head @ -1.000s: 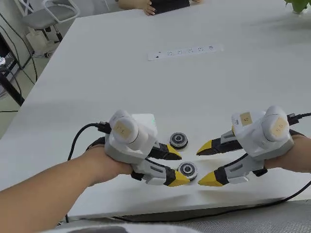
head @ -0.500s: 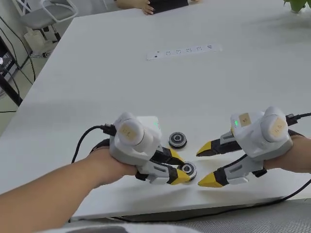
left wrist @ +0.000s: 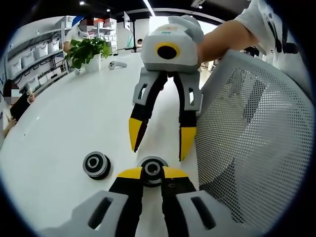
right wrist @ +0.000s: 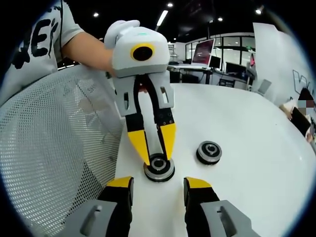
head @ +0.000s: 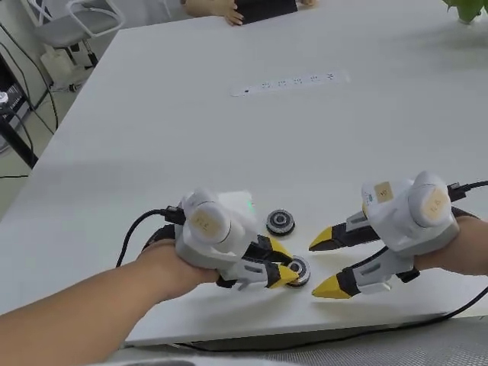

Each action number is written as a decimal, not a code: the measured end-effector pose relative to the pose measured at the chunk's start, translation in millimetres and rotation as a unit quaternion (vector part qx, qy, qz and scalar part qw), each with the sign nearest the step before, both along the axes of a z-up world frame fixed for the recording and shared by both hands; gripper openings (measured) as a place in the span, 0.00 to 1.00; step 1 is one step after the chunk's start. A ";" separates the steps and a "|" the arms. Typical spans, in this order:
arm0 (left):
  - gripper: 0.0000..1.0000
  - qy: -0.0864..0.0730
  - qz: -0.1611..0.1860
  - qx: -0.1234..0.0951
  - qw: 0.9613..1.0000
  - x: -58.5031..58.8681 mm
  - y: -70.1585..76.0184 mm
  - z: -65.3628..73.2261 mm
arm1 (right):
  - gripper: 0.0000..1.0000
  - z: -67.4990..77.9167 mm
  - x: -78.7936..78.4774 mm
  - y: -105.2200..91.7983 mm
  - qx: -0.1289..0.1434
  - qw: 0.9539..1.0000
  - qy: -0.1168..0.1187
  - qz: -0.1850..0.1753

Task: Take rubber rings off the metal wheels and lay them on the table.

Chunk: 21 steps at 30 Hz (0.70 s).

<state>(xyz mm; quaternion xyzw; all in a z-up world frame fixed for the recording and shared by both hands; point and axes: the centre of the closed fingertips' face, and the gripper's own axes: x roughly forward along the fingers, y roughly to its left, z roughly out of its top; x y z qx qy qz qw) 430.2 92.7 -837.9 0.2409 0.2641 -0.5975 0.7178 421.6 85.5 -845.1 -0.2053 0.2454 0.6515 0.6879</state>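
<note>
Two small metal wheels with black rubber rings lie near the table's front edge. The near wheel (head: 296, 269) (left wrist: 152, 168) (right wrist: 159, 168) sits at the tips of my left gripper (head: 284, 267) (left wrist: 152, 173) (right wrist: 157, 152). Its jaws are drawn close together and pinch the wheel's edge. The far wheel (head: 280, 222) (left wrist: 96, 164) (right wrist: 209, 152) lies free a little beyond. My right gripper (head: 326, 264) (left wrist: 160, 146) (right wrist: 159, 183) faces the left one from the right, open, with nothing between its fingers, a short way off the near wheel.
A white power strip (head: 290, 79) lies across the middle of the table (head: 191, 137). A grey mesh chair back (left wrist: 247, 128) (right wrist: 49, 148) stands close to the front edge. A potted plant (left wrist: 89, 49) is at a far corner. A person's hand (head: 229, 11) rests at the far edge.
My left gripper has slid right onto the near wheel and its jaws have narrowed from wide open to pinching it. The right gripper has stayed open, nearly in place.
</note>
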 end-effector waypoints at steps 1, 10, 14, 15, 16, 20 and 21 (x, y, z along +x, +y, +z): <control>0.08 0.000 0.001 0.001 1.000 0.0 -0.3 0.2 | 0.38 1.1 0.2 1.3 0.003 1.000 0.002 -0.001; 0.08 0.000 0.007 0.001 1.000 0.2 -0.1 0.4 | 0.36 4.5 5.8 6.8 0.018 0.999 0.021 -0.016; 0.08 0.000 0.009 0.001 1.000 0.5 0.1 0.3 | 0.35 3.8 7.3 8.3 0.020 0.999 0.026 -0.020; 0.08 0.001 0.009 0.000 1.000 0.5 0.1 0.3 | 0.34 2.4 6.3 8.5 0.017 0.999 0.027 -0.019; 0.08 0.001 0.010 0.000 1.000 0.6 0.2 0.3 | 0.34 1.3 5.6 8.7 0.015 0.999 0.026 -0.017; 0.08 0.001 0.011 -0.001 1.000 0.5 0.5 0.3 | 0.33 -4.1 2.3 9.6 0.004 1.000 0.026 -0.009; 0.08 0.001 0.011 -0.002 1.000 0.4 0.5 0.3 | 0.32 -5.0 1.7 9.6 0.003 1.000 0.028 -0.008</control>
